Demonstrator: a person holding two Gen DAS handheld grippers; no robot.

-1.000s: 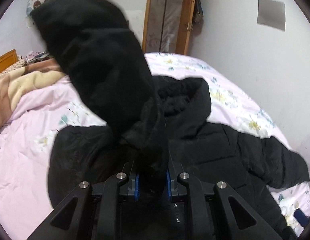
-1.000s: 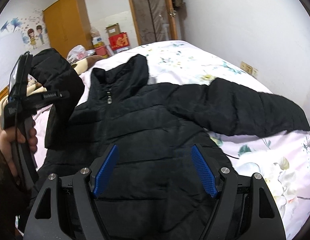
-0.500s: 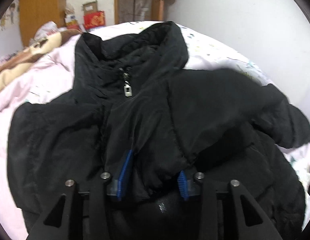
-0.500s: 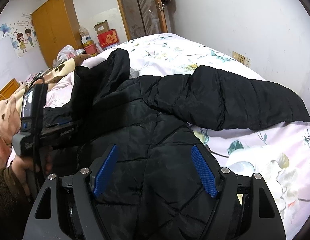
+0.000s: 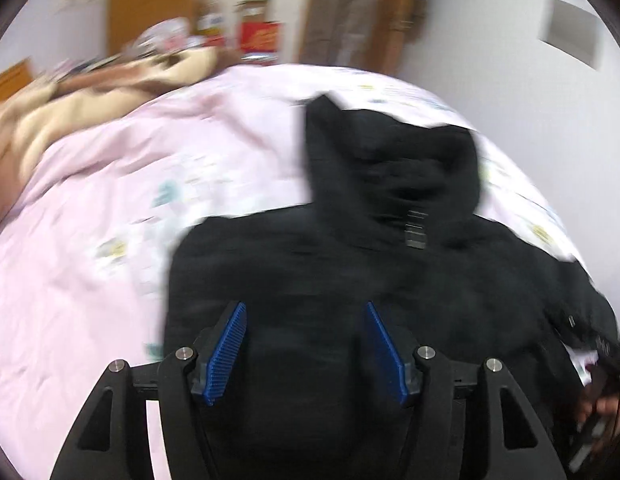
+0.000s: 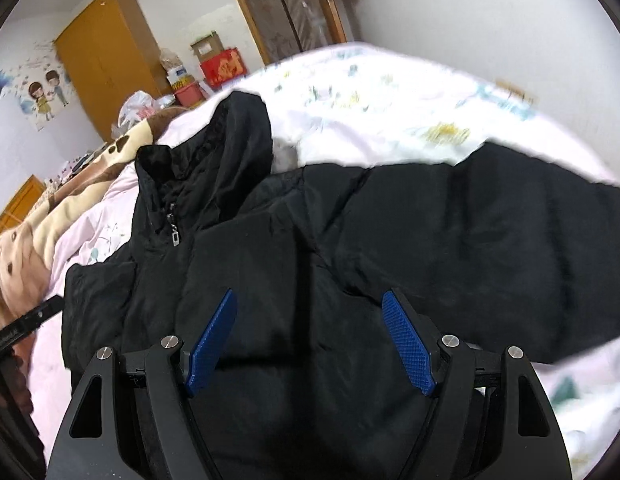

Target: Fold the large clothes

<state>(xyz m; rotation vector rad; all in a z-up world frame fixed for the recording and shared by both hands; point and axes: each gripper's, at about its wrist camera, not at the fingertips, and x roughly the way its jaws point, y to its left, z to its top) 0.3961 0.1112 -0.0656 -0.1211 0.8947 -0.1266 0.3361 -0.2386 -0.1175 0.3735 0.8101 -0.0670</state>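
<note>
A black puffer jacket (image 5: 350,264) (image 6: 293,248) lies front up on the pink floral bed cover (image 5: 109,200), collar and zip pull (image 6: 175,236) toward the far side. Its left sleeve lies folded across the chest. Its right sleeve (image 6: 490,240) stretches out to the right over the bedding. My left gripper (image 5: 305,344) hangs over the jacket's body, its jaws opening, with nothing pressed between the blue pads. My right gripper (image 6: 310,336) stands open above the chest, also with nothing in it. The left wrist view is blurred.
A brown and cream blanket (image 6: 25,240) lies bunched at the bed's left side. An orange wardrobe (image 6: 105,56), boxes and a door stand by the far wall. A white wall runs close along the right. A hand holding the other gripper (image 5: 602,408) shows at the right edge.
My left gripper carried the black sleeve across the chest, let it go and drew back with its jaws spreading. My right gripper moved closer in over the jacket and stayed open.
</note>
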